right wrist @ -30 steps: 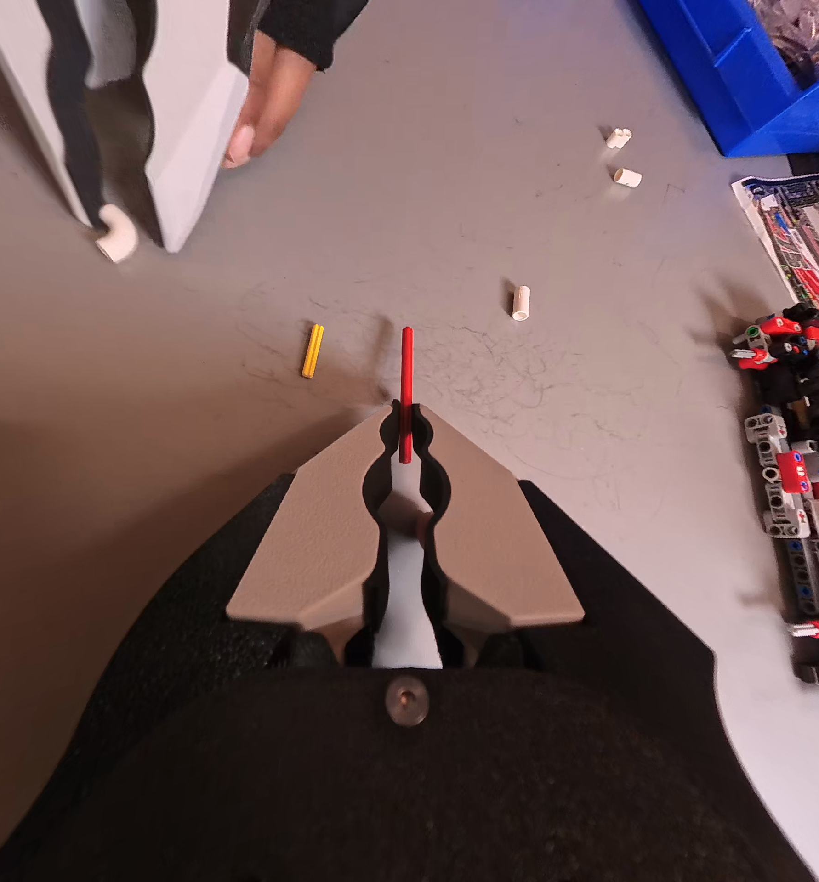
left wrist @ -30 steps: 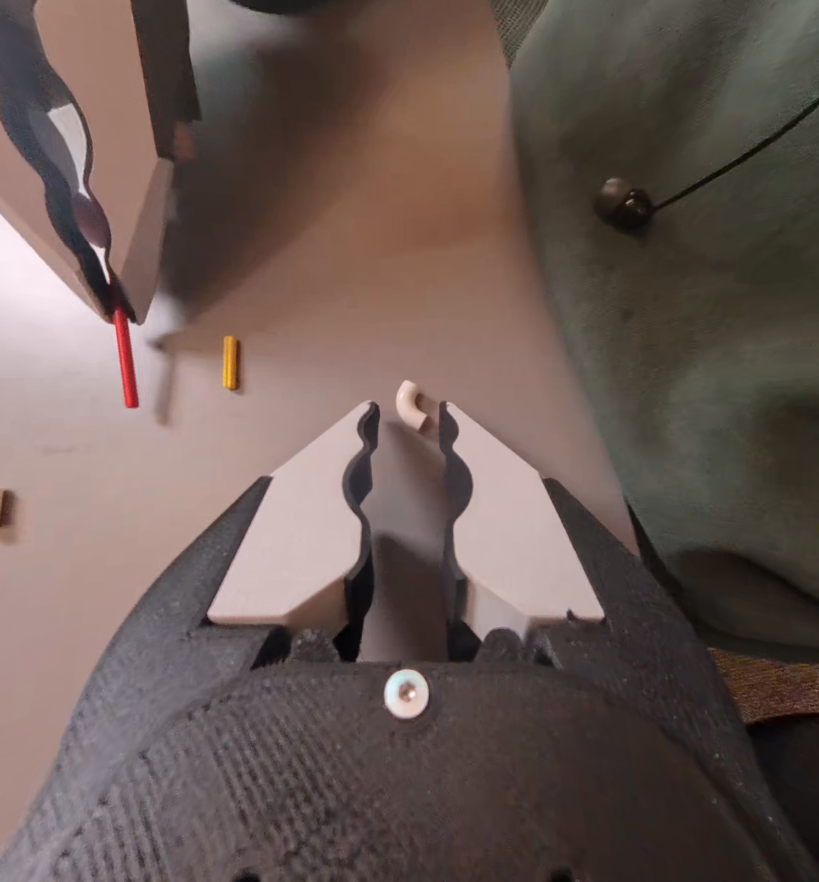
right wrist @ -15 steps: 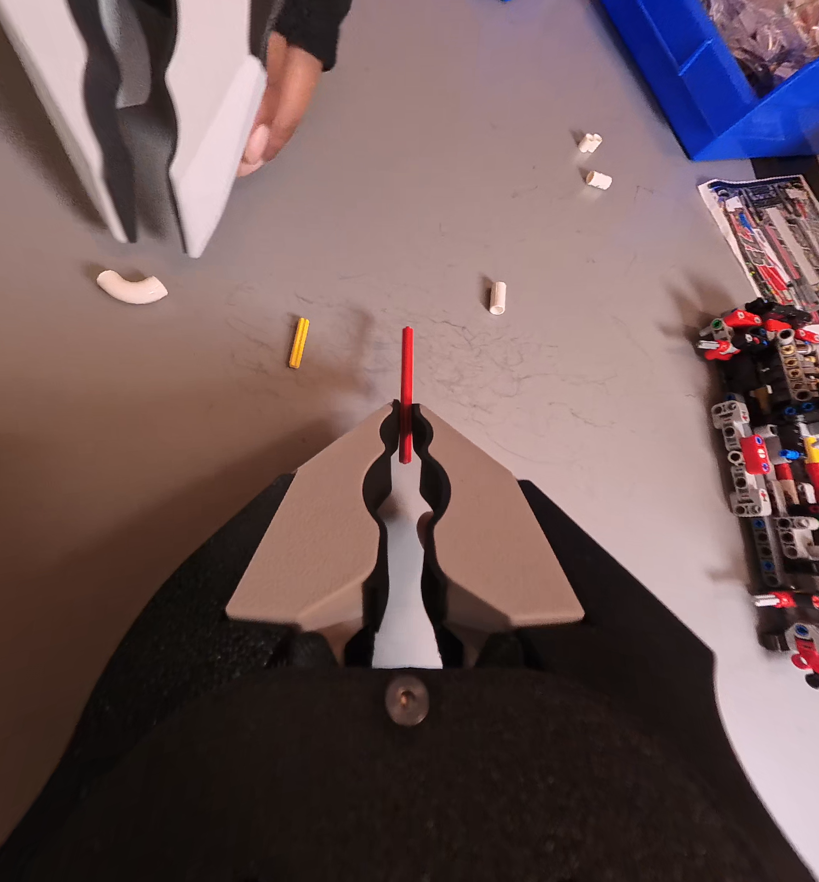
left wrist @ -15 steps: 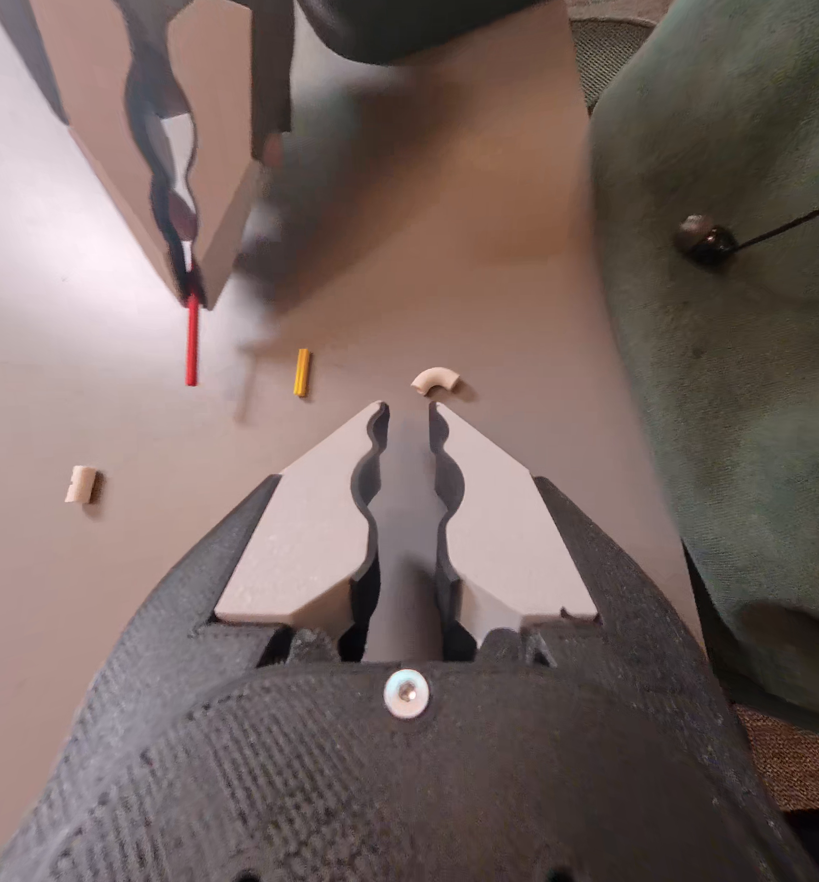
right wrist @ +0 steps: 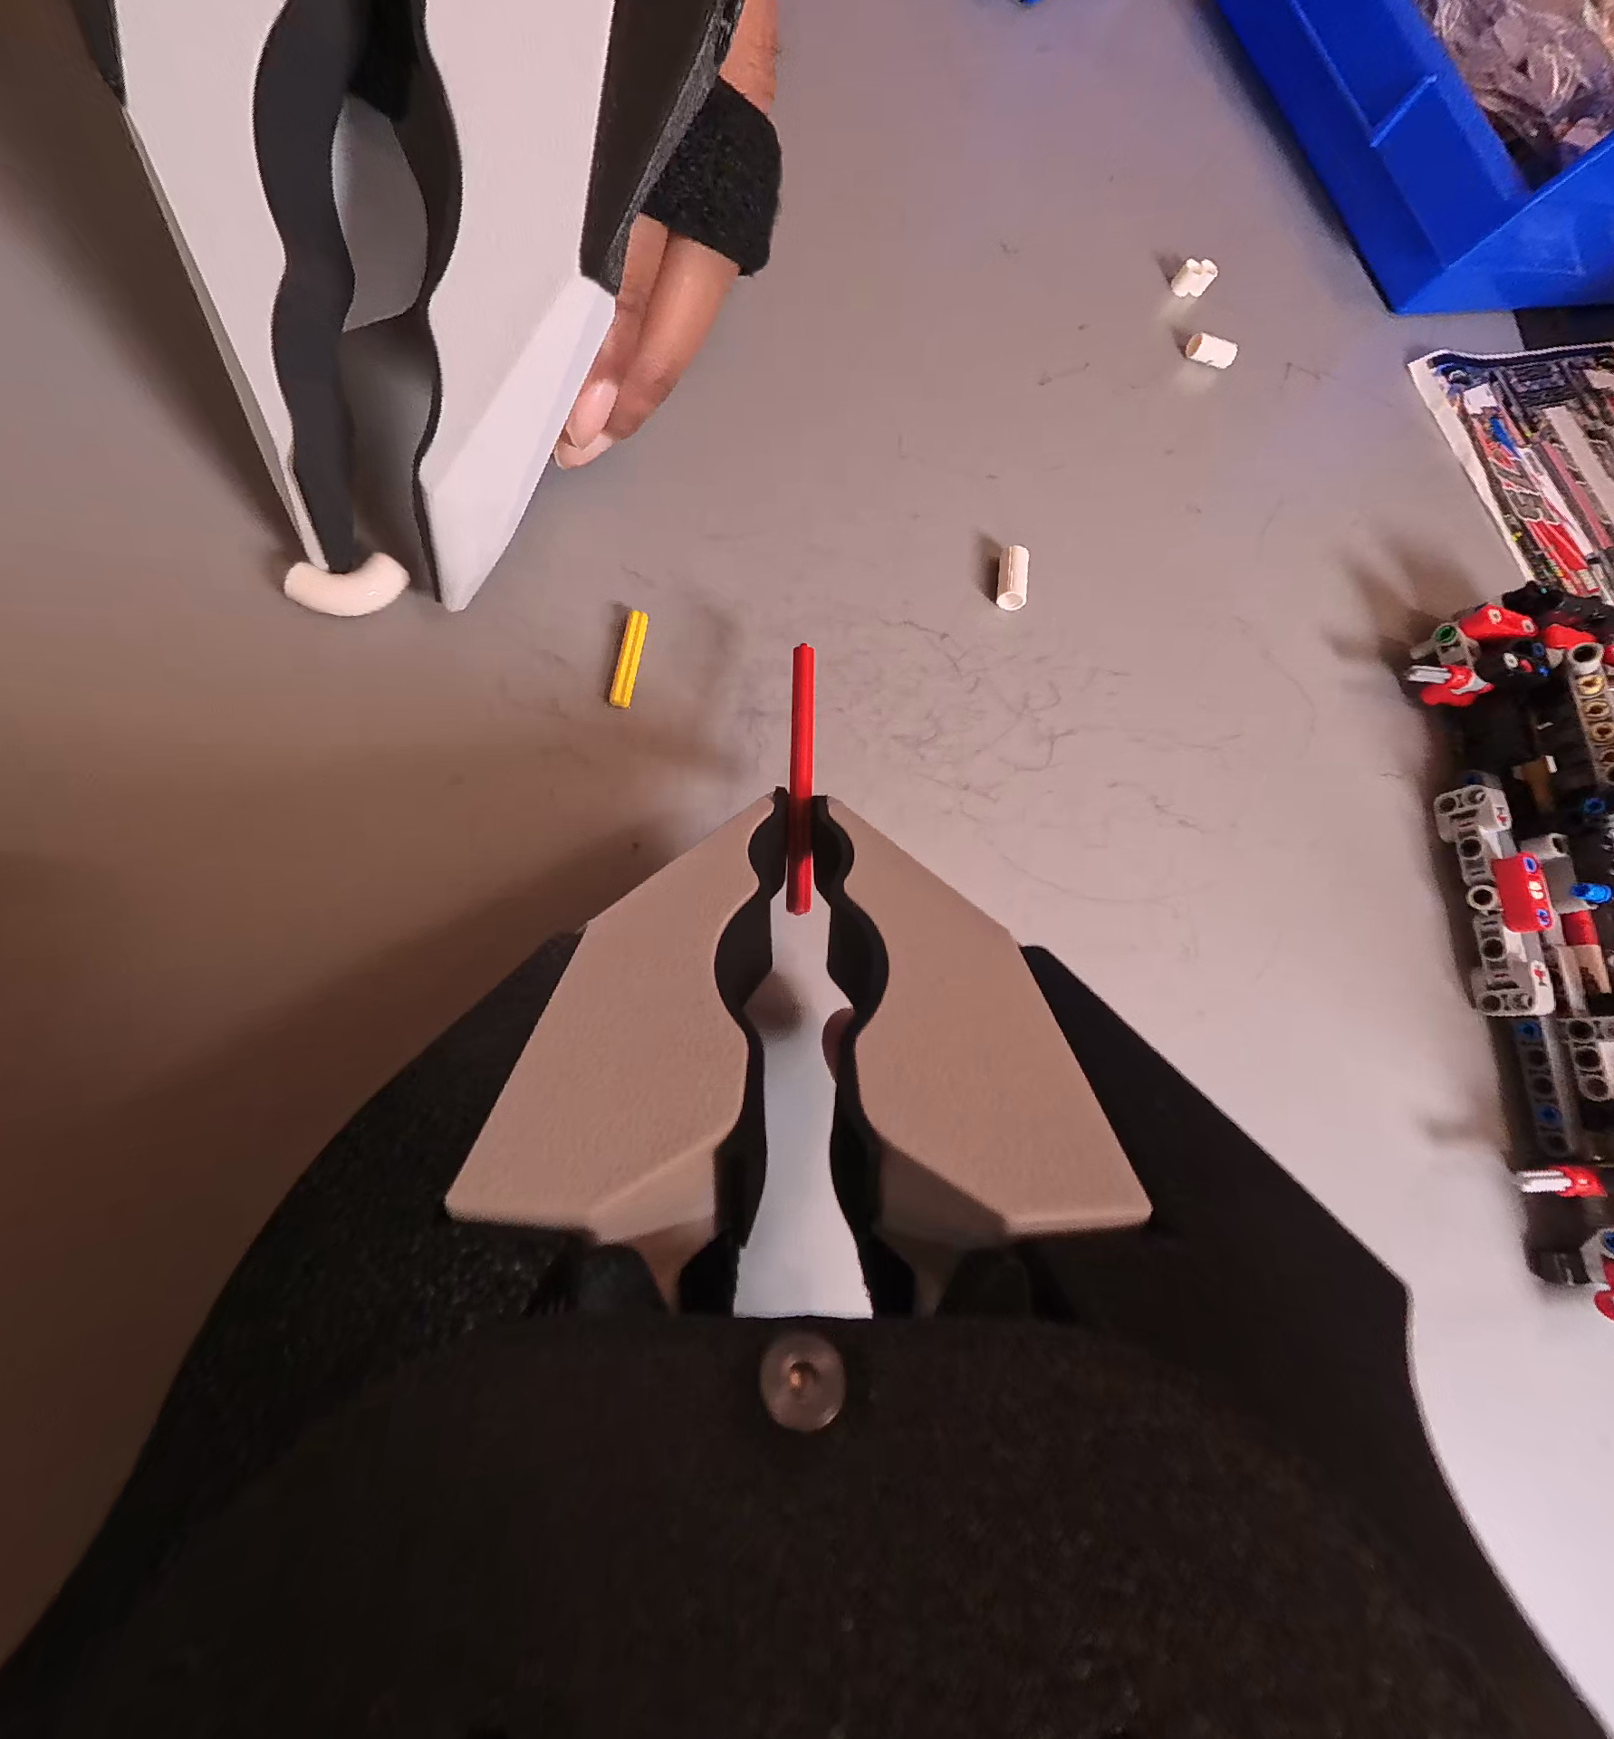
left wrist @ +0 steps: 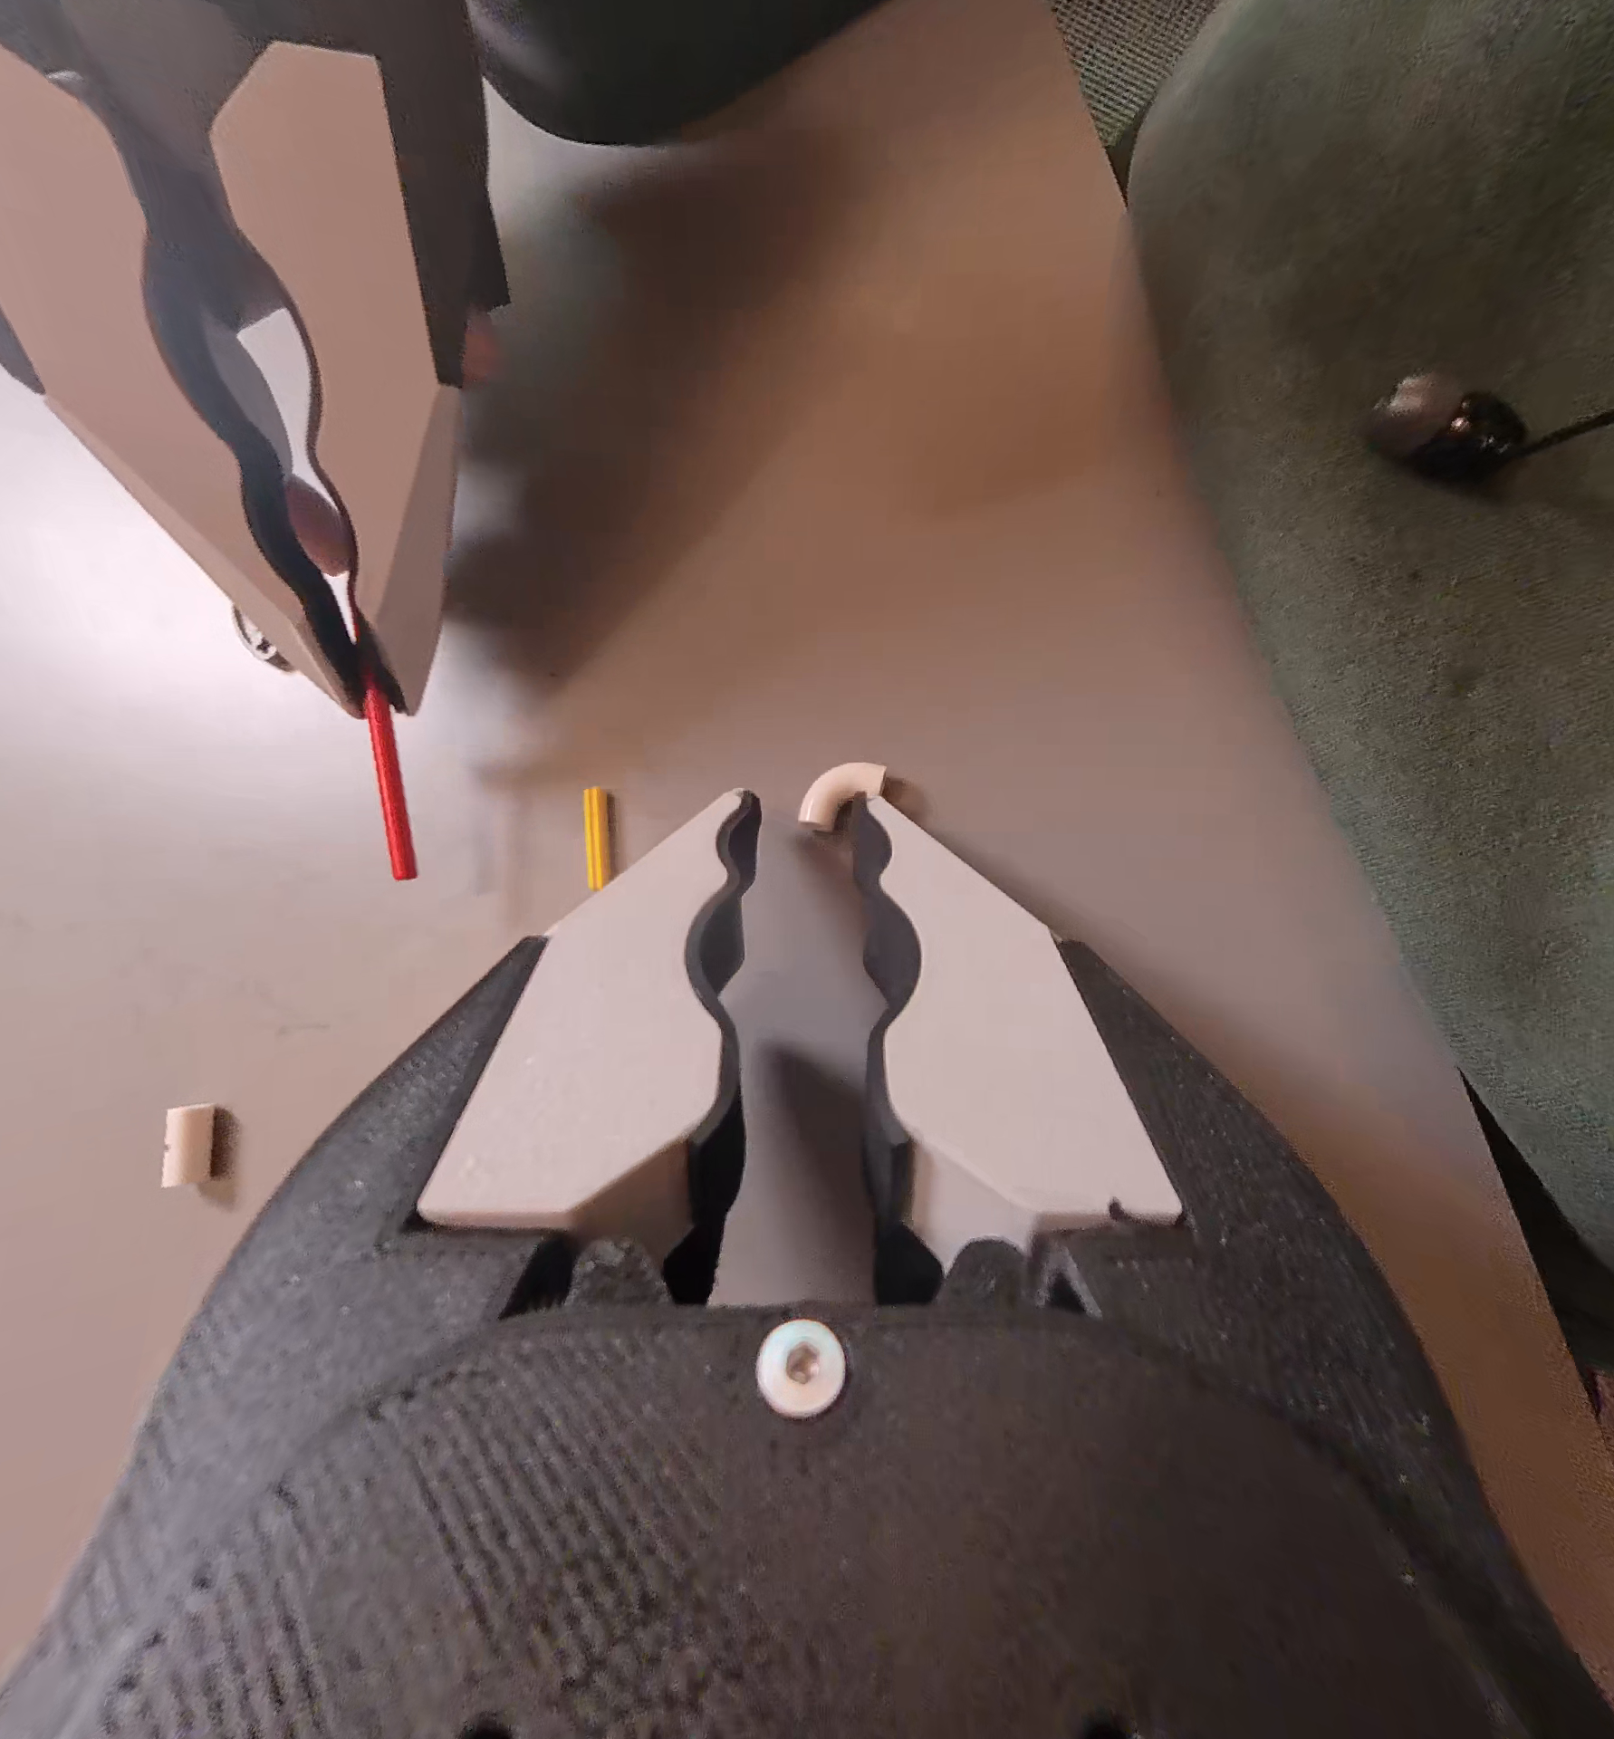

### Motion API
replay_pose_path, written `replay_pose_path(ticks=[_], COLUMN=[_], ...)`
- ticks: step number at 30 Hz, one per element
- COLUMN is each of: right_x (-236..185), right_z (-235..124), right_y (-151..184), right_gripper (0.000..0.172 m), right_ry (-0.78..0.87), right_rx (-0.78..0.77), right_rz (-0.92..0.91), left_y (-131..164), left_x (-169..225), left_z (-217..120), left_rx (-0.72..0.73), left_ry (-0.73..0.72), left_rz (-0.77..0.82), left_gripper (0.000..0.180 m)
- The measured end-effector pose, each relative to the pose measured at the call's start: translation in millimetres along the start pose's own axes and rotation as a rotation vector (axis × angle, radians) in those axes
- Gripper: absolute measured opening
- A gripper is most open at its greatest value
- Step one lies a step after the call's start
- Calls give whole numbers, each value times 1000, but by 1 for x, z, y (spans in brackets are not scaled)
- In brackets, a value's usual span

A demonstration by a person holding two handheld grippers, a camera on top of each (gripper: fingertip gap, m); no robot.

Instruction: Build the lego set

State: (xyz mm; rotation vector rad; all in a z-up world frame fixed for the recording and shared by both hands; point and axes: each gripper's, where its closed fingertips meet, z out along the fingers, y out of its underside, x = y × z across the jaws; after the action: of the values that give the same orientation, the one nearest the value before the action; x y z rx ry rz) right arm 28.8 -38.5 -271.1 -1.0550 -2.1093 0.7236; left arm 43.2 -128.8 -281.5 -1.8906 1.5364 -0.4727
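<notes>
While the right gripper clamps a red rod, the left gripper stands parted over a white curved tube.

Going left to right in the right wrist view: at upper left, the curved tube lies on the grey table at the left gripper's fingertips, touching one pad and not squeezed, its arc running across the gap, one hand behind. Then one yellow rod, nearer the left gripper. At centre, the red rod's long axis points straight ahead from pads pressed on it. Further right lie three short white tubes, one blue bin, one printed sheet and one brick assembly.
</notes>
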Motion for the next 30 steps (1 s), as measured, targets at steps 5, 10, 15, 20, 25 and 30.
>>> replay_pose_path(ticks=[5, 10, 15, 20, 25, 30], right_x=[-1, -1, 7, 13, 13, 12], right_z=[-2, -6, -13, -6, 3, 8], right_y=[1, 2, 2, 5, 5, 3], right_gripper=[1, 1, 1, 1, 0, 0], right_ry=[-2, 7, 62, 106, 120, 123], right_rx=[-1, 0, -16, -72, -88, -89], right_rz=[-1, -3, 6, 30, 66, 111], left_y=[-3, -3, 20, 29, 30, 36], left_x=[7, -8, -61, -91, -101, -104], left_z=[6, 8, -5, -15, -19, -18], left_rx=[-16, -39, -72, -56, -42, -53], left_ry=[85, 1, -273, -393, -437, -463], left_rz=[52, -22, -197, -367, -460, -518], left_gripper=[8, 7, 6, 6, 6, 6])
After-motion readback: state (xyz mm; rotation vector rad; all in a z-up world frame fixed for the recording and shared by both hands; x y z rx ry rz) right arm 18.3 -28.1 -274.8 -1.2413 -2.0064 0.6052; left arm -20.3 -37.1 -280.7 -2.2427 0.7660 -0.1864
